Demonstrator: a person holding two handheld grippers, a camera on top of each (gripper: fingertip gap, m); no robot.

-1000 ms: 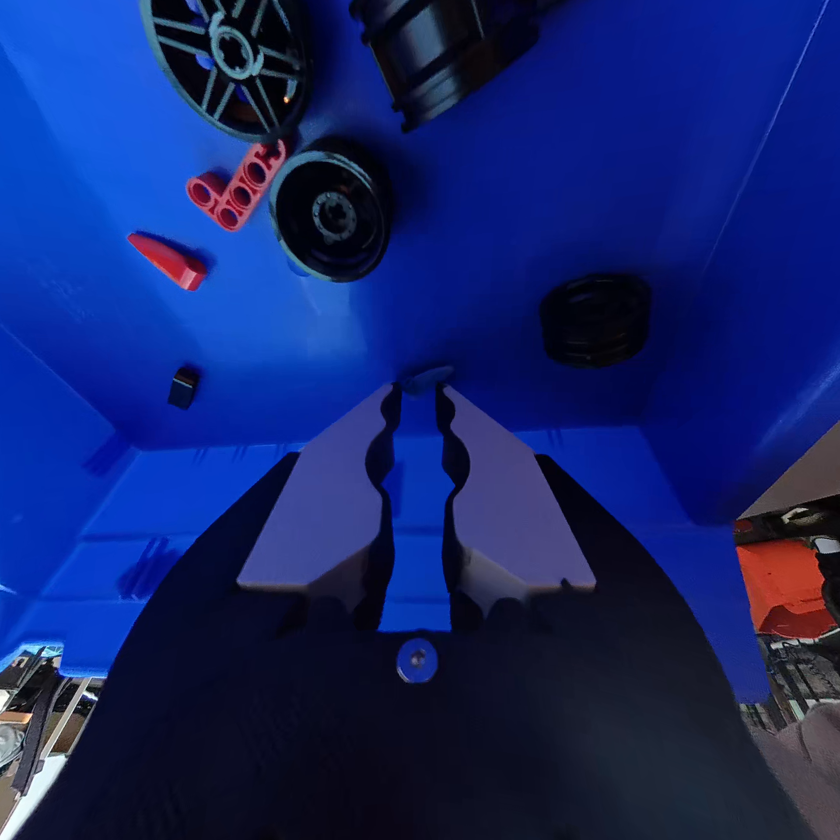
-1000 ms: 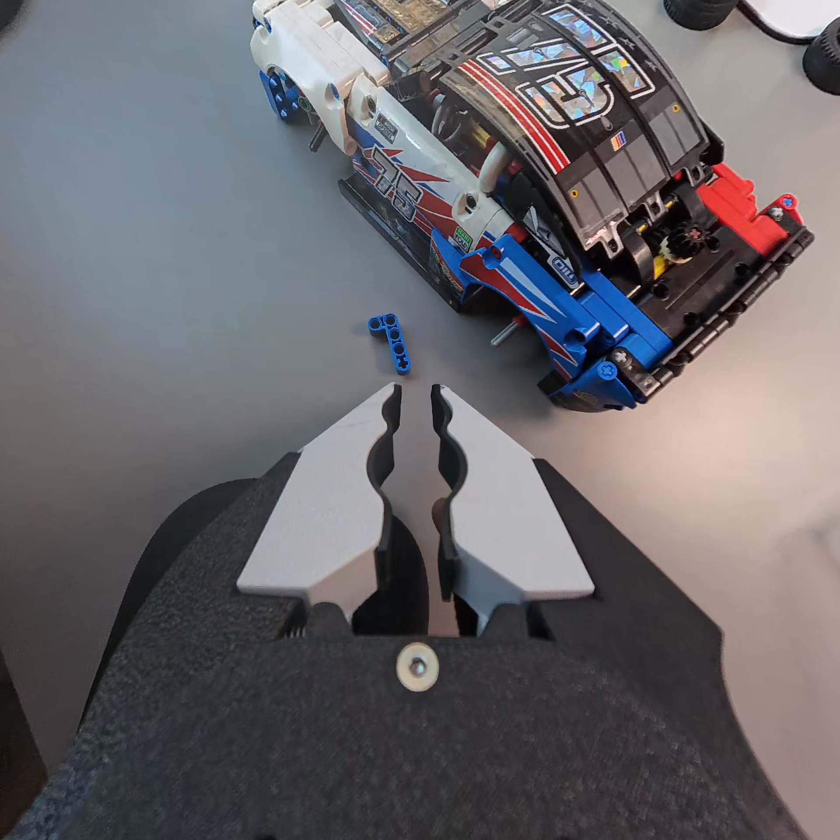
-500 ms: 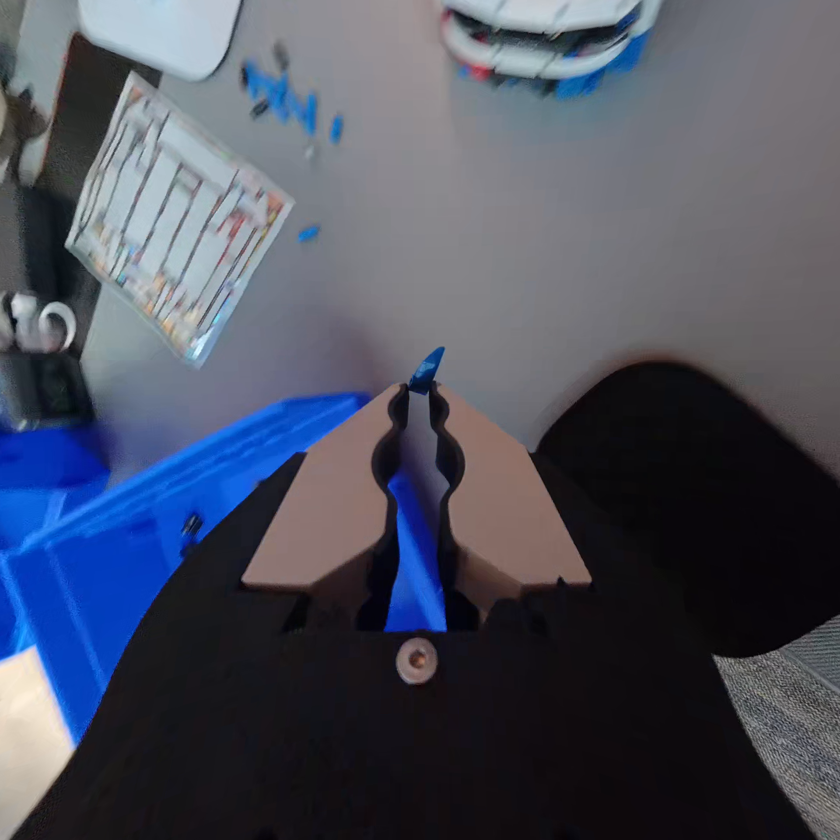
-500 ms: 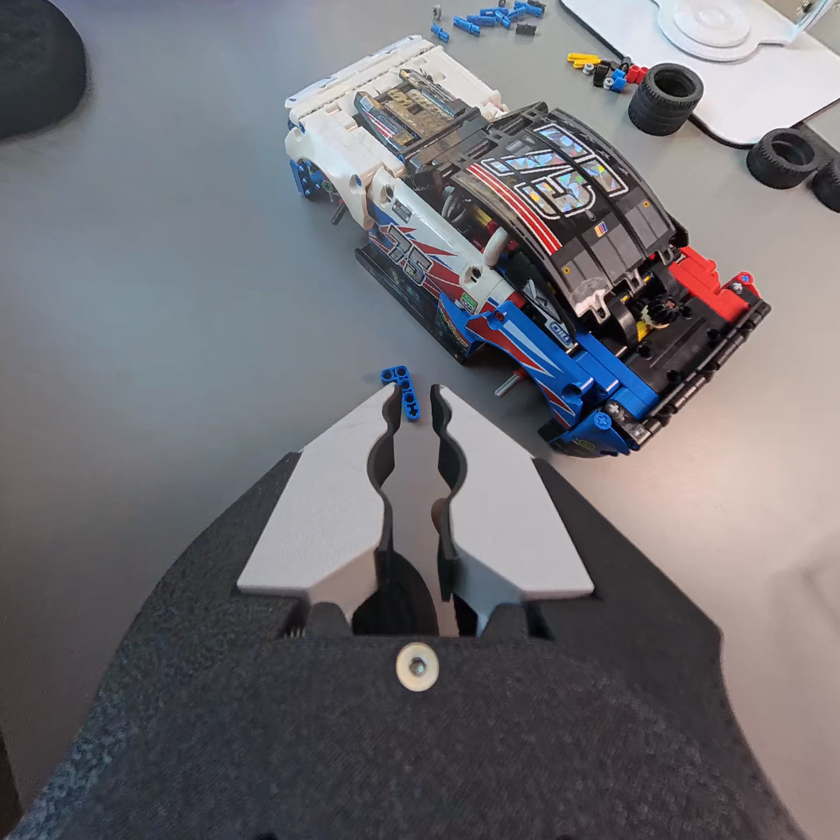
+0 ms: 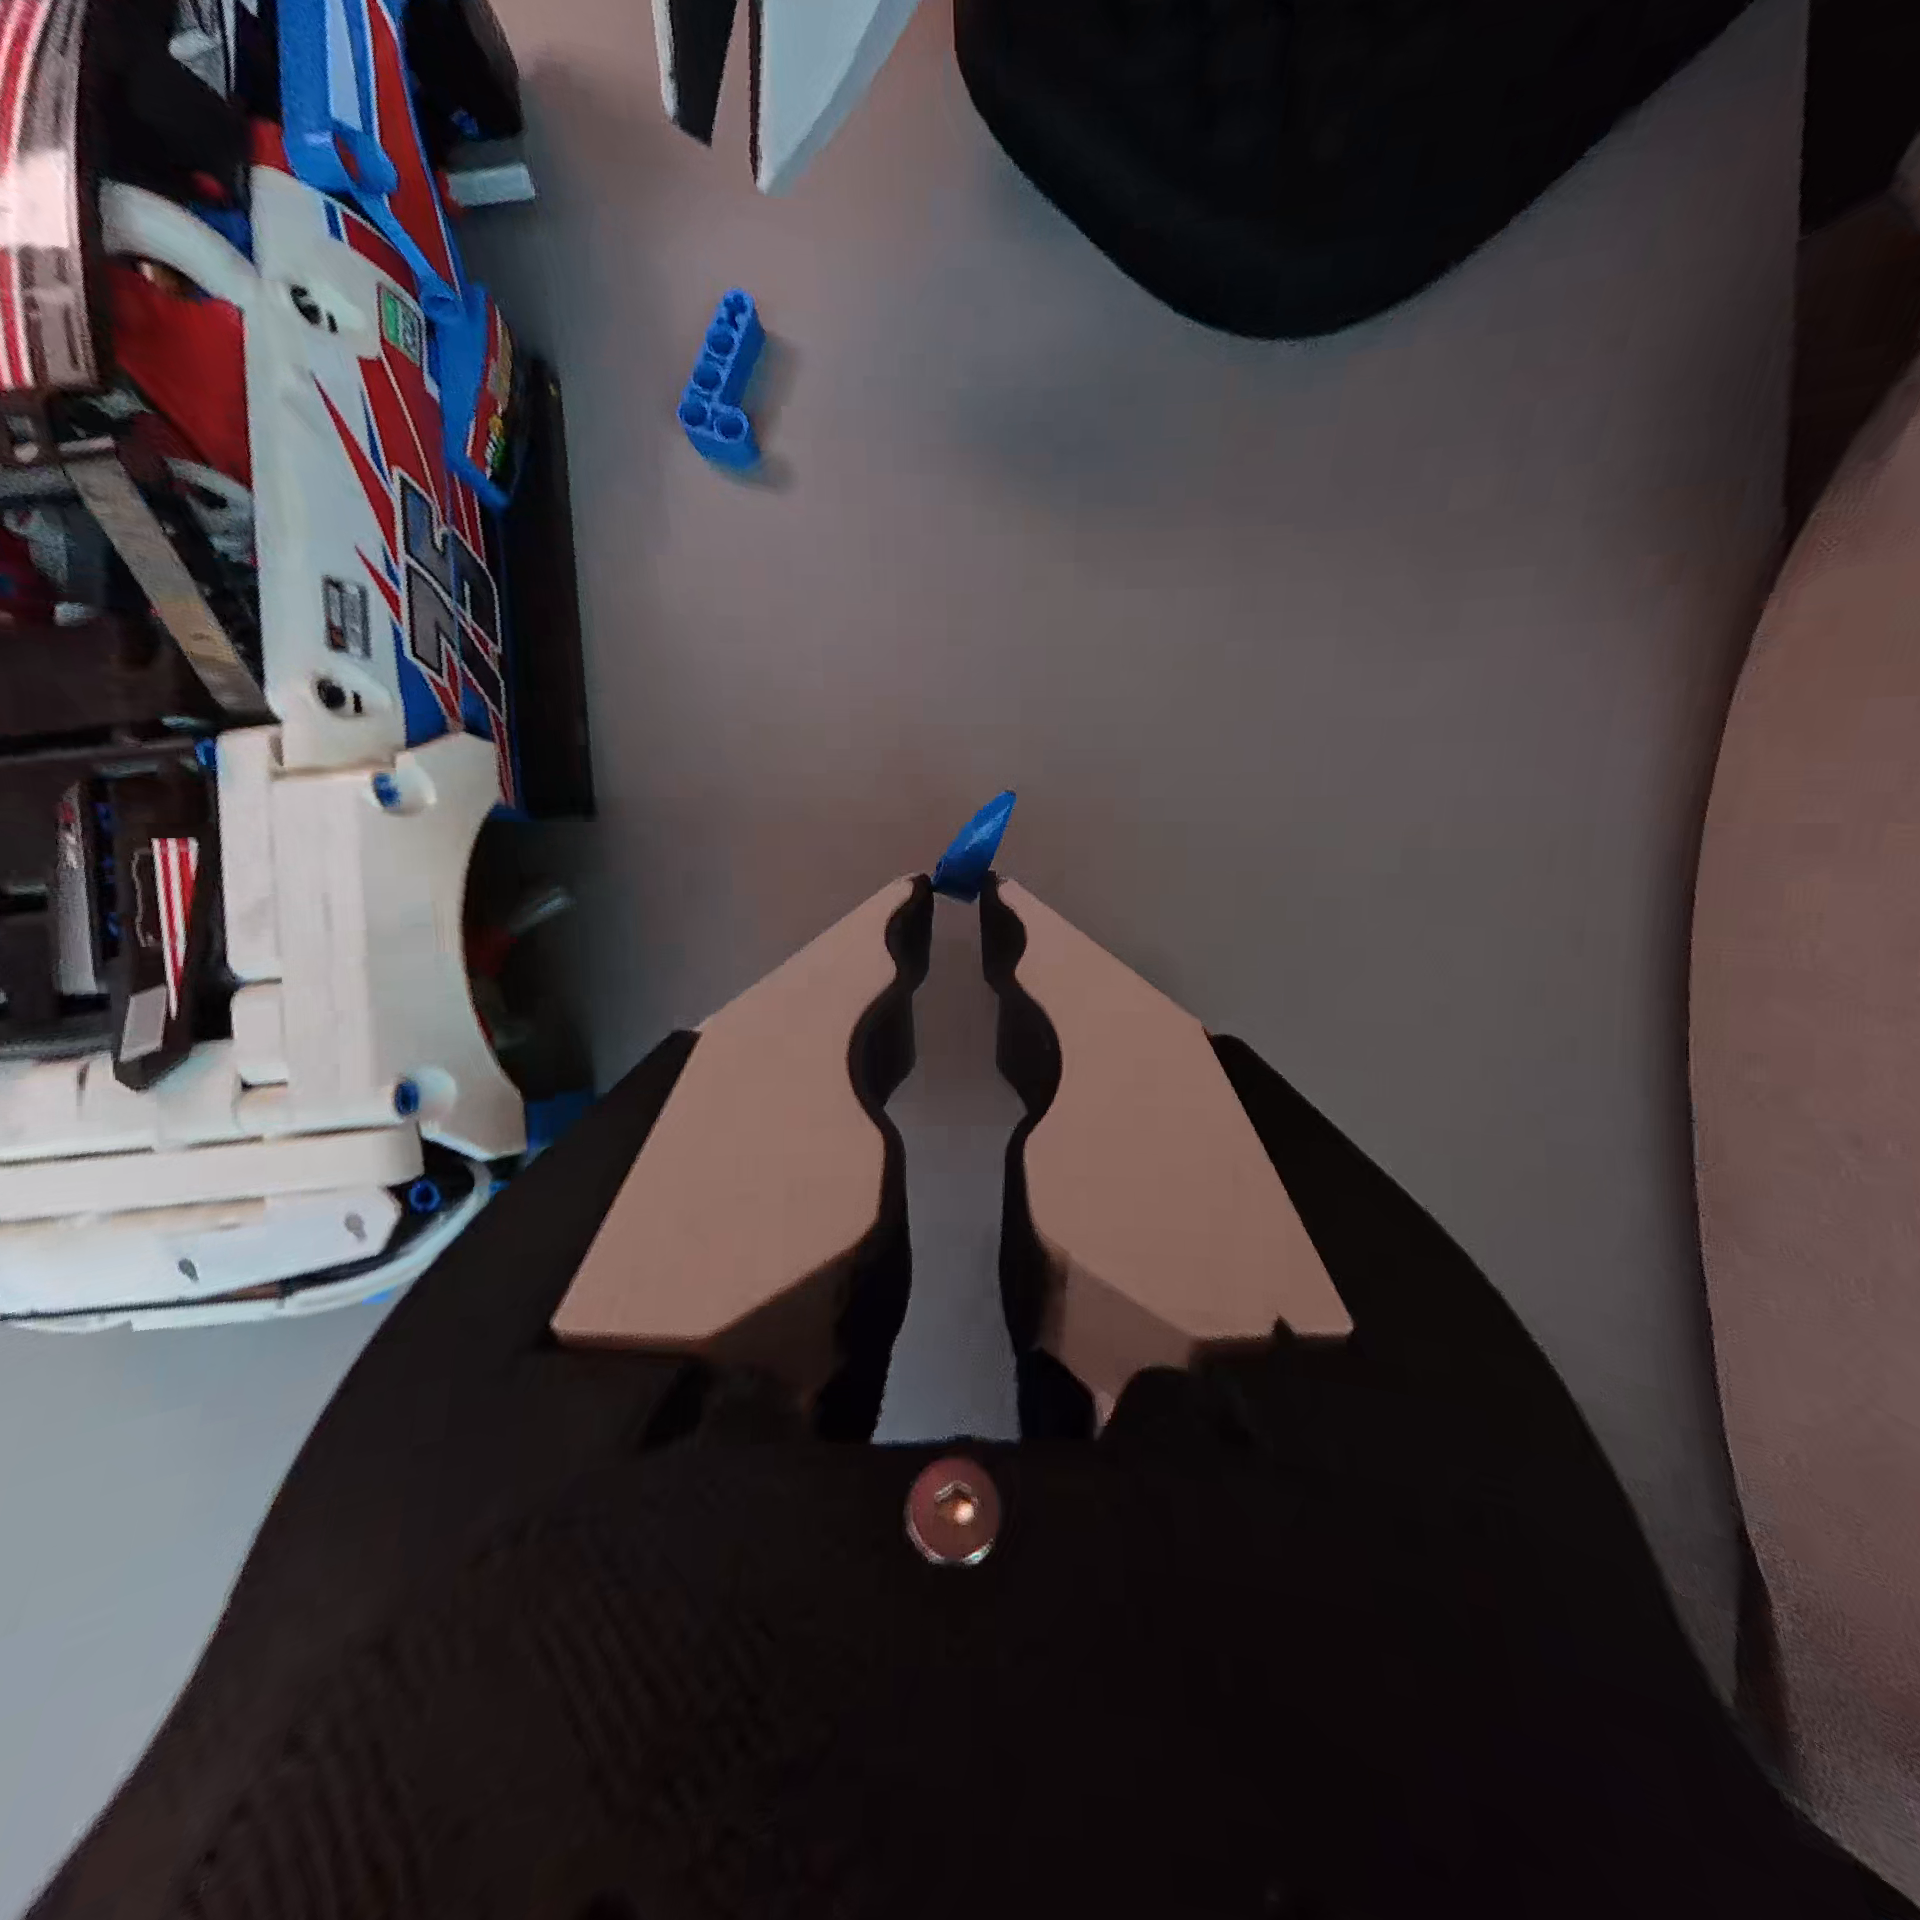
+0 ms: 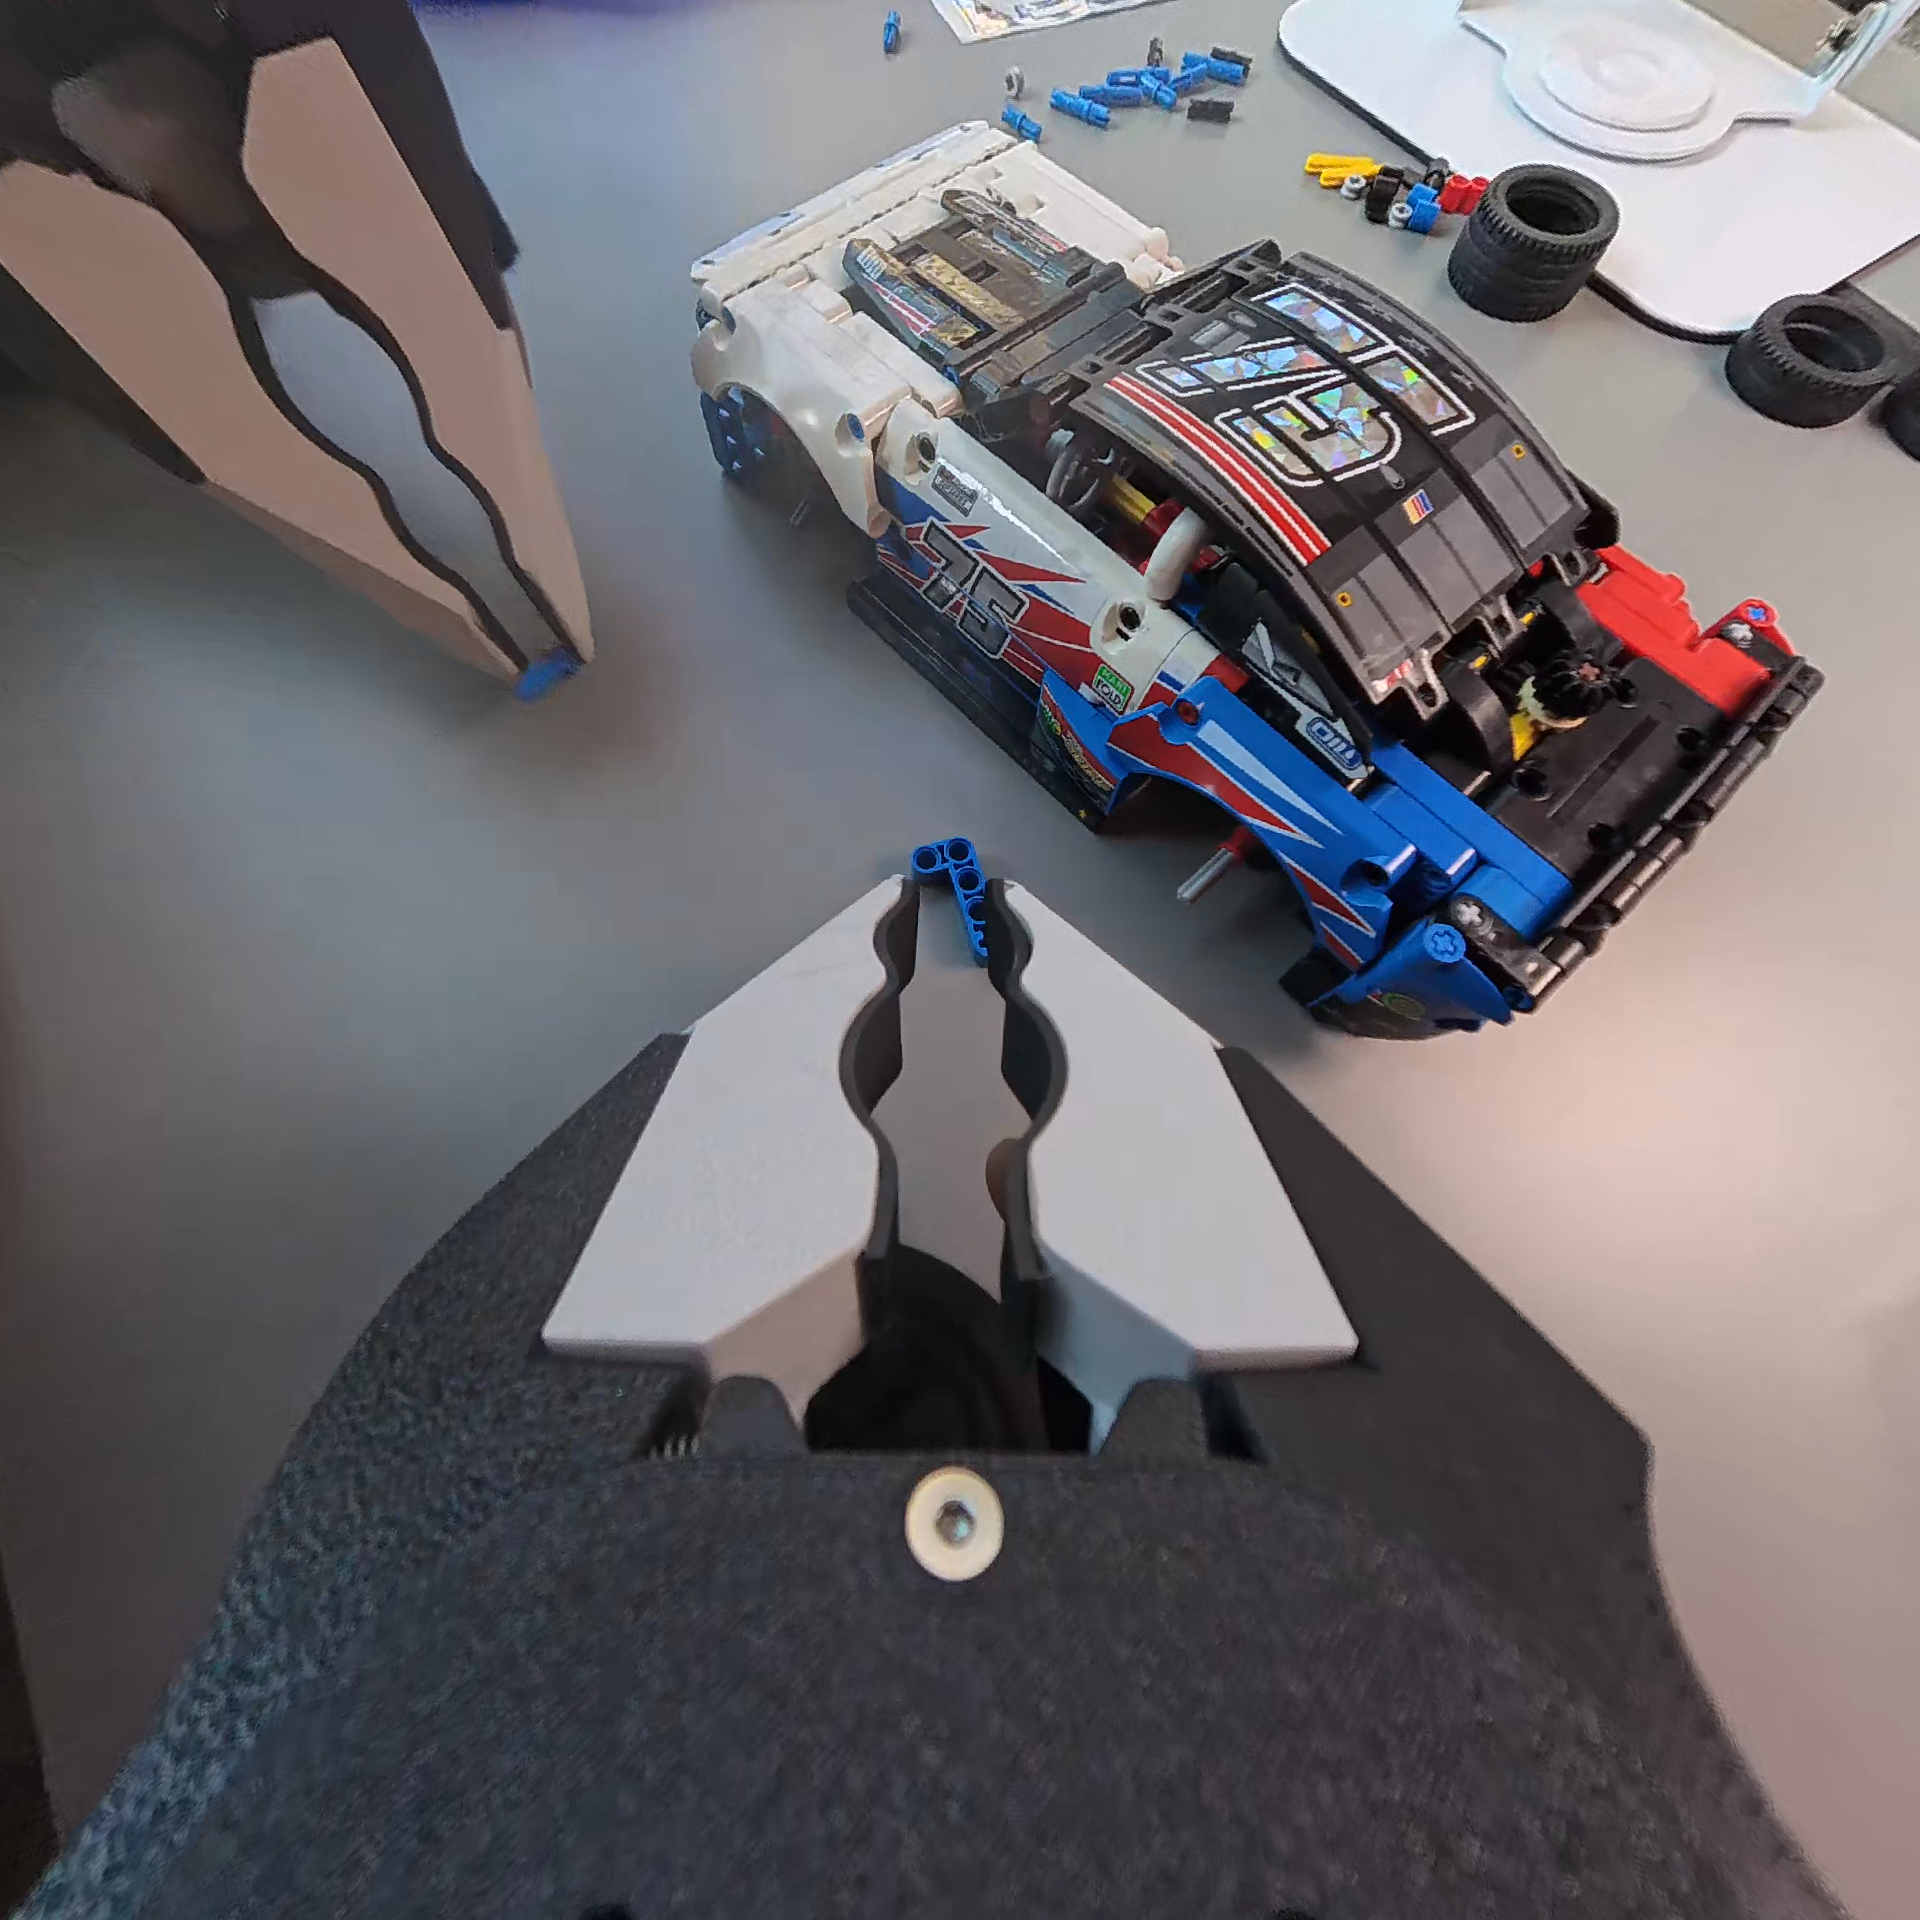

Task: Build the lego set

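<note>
On a smooth grey counter (image 6: 312, 935), a glossy, part-built lego race car (image 6: 1195, 582) lies at two o'clock from the right gripper (image 6: 951, 888), whose matte grey fingers stand slightly apart around a blue L-shaped beam (image 6: 961, 883). At ten o'clock, the left gripper (image 5: 954, 883) pinches a small blue wedge piece (image 5: 975, 836).

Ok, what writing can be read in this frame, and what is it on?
I won't quote writing, only where it stands.
Lego car, black roof: large shiny roof sticker, numerals.
White door panel: side sticker, numerals, clear in both views.
Blue flank: small stickers, too small to read.
Printed sheet at the far edge: too small.
</note>
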